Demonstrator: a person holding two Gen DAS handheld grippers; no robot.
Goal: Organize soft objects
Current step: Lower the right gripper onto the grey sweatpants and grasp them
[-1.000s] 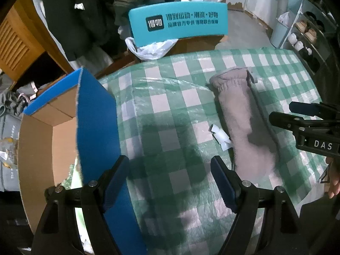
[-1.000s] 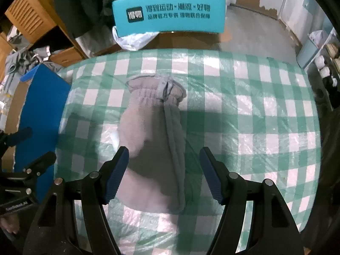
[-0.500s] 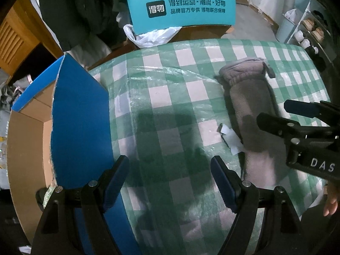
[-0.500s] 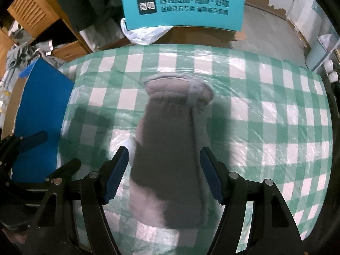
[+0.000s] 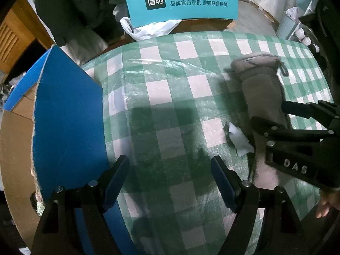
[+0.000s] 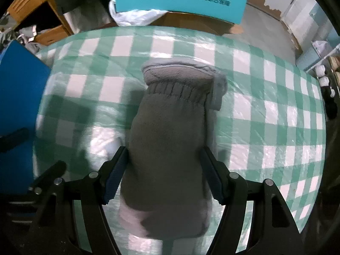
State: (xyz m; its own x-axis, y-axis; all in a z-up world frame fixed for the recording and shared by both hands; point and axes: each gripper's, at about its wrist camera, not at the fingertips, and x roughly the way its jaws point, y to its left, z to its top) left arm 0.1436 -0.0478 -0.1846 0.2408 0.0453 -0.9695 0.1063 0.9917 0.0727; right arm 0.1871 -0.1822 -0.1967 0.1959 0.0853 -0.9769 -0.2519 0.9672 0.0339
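A grey fleece mitten [image 6: 170, 140] lies on the green checked tablecloth, cuff pointing away from me. My right gripper [image 6: 163, 176] is open, with a finger on each side of the mitten's body, close to it. In the left wrist view the mitten [image 5: 261, 89] lies at the right with the right gripper [image 5: 282, 116] over it. My left gripper [image 5: 170, 180] is open and empty above the cloth, beside the blue flap of a cardboard box [image 5: 65, 123].
White paper tags [image 5: 238, 138] lie just left of the mitten. The open cardboard box [image 5: 14, 148] stands off the table's left edge. A teal sign [image 5: 180, 2] and a white plastic bag [image 5: 146, 28] sit beyond the far edge.
My right gripper has moved forward and down over the mitten, so its fingers now straddle the mitten. My left gripper has shifted a little left and stays open.
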